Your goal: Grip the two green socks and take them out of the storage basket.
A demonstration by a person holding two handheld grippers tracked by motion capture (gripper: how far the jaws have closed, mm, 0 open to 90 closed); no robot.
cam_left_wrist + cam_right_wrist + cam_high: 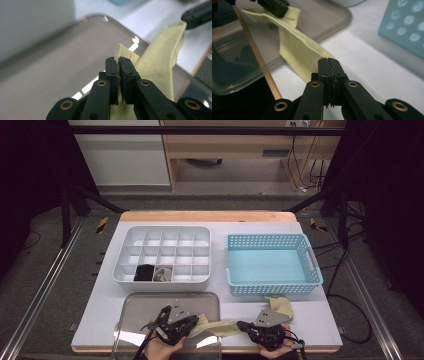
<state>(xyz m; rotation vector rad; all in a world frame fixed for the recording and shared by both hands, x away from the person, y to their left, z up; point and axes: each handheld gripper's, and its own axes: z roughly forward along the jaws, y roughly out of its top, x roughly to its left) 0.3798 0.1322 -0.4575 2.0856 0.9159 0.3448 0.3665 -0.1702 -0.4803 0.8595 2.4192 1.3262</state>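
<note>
A pale yellow cloth [220, 326] hangs stretched between my two grippers near the table's front edge. My left gripper [194, 324] is over the right part of a clear shallow tray [170, 300]. In the left gripper view it [118, 62] is shut on one folded end of the cloth [160, 57]. My right gripper [241, 325] is to the right of the tray. In its own view it [329, 61] is shut on the other end of the cloth [297, 47]. More yellow cloth [280, 305] lies behind the right hand.
A white divided organiser [162, 232] stands behind the tray, with a black item [144, 272] and a grey item [162, 273] in two front compartments. A light blue perforated basket [272, 289] stands to its right. The table's front edge [320, 349] runs just below the hands.
</note>
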